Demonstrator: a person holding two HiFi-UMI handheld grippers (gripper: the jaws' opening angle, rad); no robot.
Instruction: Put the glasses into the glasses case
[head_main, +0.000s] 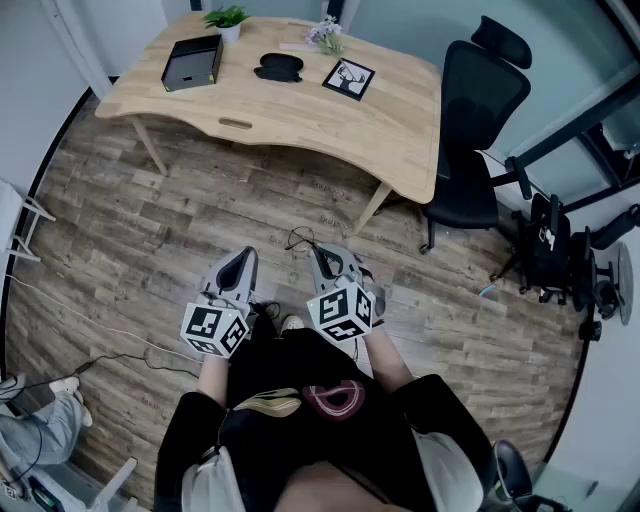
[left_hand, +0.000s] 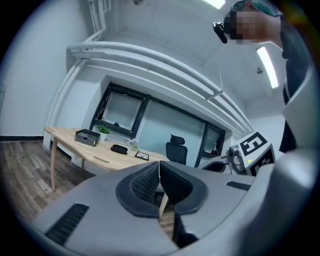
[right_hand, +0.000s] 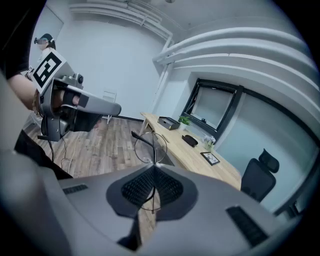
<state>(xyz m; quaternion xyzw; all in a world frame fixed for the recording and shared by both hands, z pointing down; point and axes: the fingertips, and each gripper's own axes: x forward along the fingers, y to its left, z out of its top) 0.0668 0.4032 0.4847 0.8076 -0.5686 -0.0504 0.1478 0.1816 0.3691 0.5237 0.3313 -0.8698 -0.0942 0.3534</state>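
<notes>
The black glasses case (head_main: 279, 67) lies on the far side of the wooden desk (head_main: 300, 115), well ahead of both grippers; it also appears as the case (left_hand: 119, 148) and the case (right_hand: 190, 140) in the gripper views. My right gripper (head_main: 322, 255) is shut on thin wire-framed glasses (right_hand: 149, 146), whose lens ring and temple stick out beyond the pads. From the head view the glasses (head_main: 300, 240) show just past the jaw tips, above the floor. My left gripper (head_main: 238, 262) is beside it, pads (left_hand: 145, 182) pressed together with nothing between them.
On the desk stand a black box (head_main: 193, 62), a potted plant (head_main: 228, 20), a small flower bunch (head_main: 326, 35) and a framed picture (head_main: 349, 78). A black office chair (head_main: 478, 110) stands at its right end. Cables (head_main: 120, 345) cross the wooden floor; dark equipment (head_main: 560, 250) is at right.
</notes>
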